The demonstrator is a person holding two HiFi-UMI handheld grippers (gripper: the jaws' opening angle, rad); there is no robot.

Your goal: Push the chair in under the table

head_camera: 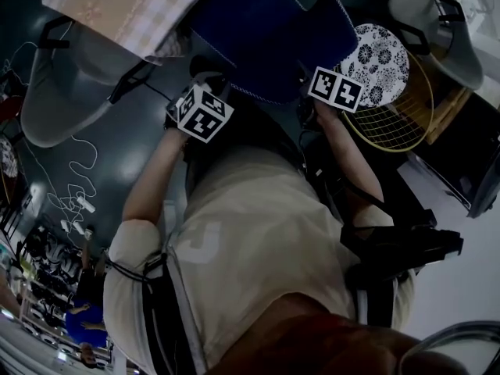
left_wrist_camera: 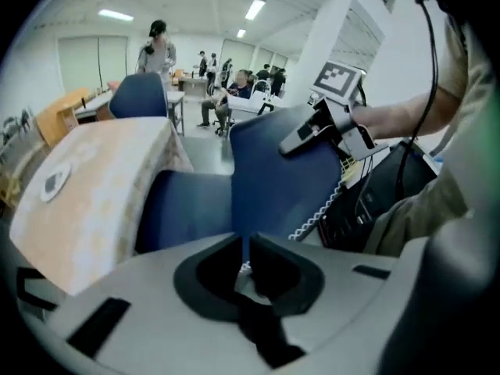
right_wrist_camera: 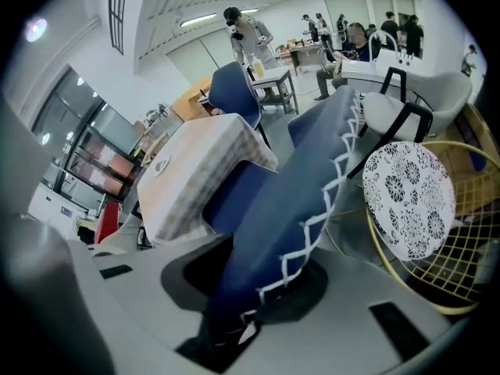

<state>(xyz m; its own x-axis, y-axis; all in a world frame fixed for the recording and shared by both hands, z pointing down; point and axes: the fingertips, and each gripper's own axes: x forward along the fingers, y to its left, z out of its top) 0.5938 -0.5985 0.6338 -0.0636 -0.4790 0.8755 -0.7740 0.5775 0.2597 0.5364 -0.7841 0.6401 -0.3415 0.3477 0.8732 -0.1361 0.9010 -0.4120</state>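
- Toward the upper middle of the head view stands the blue chair (head_camera: 262, 33), its back turned to me and its seat pointing at the cloth-covered table (head_camera: 109, 10) in the upper left.
- Seen from the right claw's view, the front of the seat already sits under the overhang of the cloth, so I judge the chair partly in, with some push left to give.
- My right claw (right_wrist_camera: 249, 291) is clamped on the edge of the chair's back, and the white zigzag stitching (right_wrist_camera: 328, 201) runs up out of the jaws. I hold it at the top edge because a push there steers the whole chair.
- My left claw (left_wrist_camera: 244, 260) has its jaws together with nothing I can see between them. The back rises just beyond it, toward the centre of that view.
- With shut jaws it serves as a blunt pusher, not a grip, I think. Whether it touches the back I cannot tell.
- At the upper right, a wire chair (head_camera: 406, 123) with a flowered cushion (head_camera: 380, 53) stands just beside the blue chair. I should push straight so the two do not snag.
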